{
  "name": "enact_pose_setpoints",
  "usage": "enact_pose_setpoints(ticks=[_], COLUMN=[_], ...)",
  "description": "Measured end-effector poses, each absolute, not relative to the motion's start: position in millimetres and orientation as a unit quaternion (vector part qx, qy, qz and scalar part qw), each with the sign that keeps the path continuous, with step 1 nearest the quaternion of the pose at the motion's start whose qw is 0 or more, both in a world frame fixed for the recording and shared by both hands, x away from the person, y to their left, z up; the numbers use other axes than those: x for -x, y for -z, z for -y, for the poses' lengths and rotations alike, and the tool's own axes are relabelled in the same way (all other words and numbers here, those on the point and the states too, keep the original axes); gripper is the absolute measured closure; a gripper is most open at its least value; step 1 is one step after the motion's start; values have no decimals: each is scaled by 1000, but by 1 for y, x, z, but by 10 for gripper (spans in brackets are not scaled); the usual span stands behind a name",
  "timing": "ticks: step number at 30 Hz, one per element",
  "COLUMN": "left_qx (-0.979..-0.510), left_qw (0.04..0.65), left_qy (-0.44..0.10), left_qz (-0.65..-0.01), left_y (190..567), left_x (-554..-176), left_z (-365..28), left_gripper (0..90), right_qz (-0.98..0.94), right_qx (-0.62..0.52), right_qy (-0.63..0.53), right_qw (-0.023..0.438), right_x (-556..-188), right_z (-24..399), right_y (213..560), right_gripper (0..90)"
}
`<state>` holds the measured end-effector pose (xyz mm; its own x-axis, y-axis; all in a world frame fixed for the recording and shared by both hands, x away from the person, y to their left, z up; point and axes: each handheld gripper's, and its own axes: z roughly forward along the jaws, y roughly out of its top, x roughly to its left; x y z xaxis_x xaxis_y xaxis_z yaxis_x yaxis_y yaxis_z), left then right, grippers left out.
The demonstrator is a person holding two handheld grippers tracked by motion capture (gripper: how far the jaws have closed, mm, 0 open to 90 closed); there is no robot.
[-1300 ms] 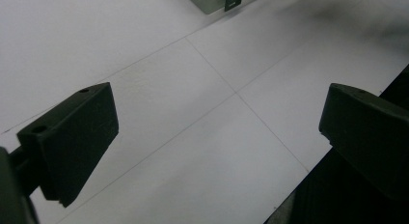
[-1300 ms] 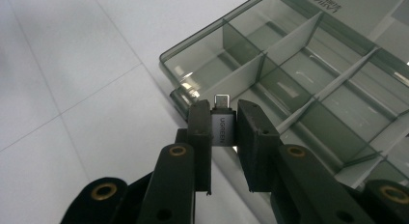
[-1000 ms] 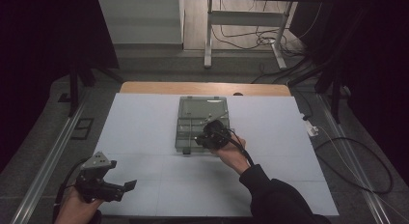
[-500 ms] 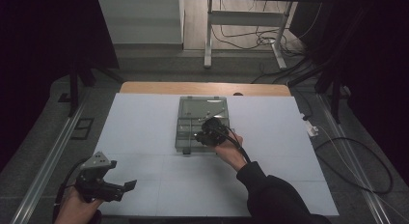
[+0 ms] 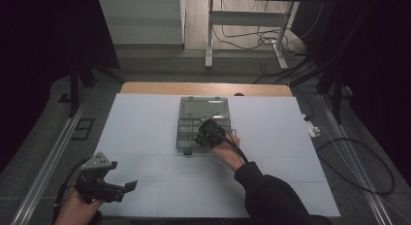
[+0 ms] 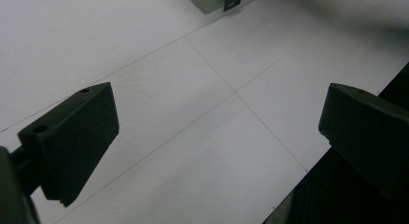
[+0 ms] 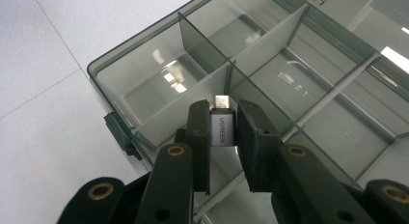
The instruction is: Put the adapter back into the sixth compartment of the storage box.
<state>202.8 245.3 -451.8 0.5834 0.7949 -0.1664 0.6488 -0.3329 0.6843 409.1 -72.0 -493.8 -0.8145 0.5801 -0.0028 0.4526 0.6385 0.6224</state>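
White table sheet (image 5: pixel 145 133), ruled with faint grid lines, carrying a smoky translucent compartment box (image 5: pixel 202 124) near its far middle. Right gripper (image 7: pixel 223 125) pinches a small silver adapter (image 7: pixel 222 129) between its pads, poised above a near-corner compartment (beside the box's front latch (image 7: pixel 118 133)); its jaws have just eased slightly apart. Left gripper (image 5: pixel 127 187) rests spread wide, holding nothing, near the table's front-left. Risk: further loosening could drop the adapter onto a divider (image 7: pixel 200 45), letting it tip into the wrong compartment.
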Motion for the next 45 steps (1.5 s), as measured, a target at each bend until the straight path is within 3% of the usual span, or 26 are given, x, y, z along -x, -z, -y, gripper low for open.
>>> enact_pose_setpoints(ticks=[25,45], left_qx=[-809,-809], left_qw=[369,369], left_qy=[-99,-99], left_qz=[-446,-446], left_y=[452,452], left_x=[-203,-203], left_z=[-245,-245], left_gripper=[11,11], right_qz=[-894,-896], right_qx=[-284,-283], right_qy=[-339,-339], right_qw=[75,57], right_x=[-396,-380], right_z=[80,94], right_y=[471,463], right_gripper=[387,243])
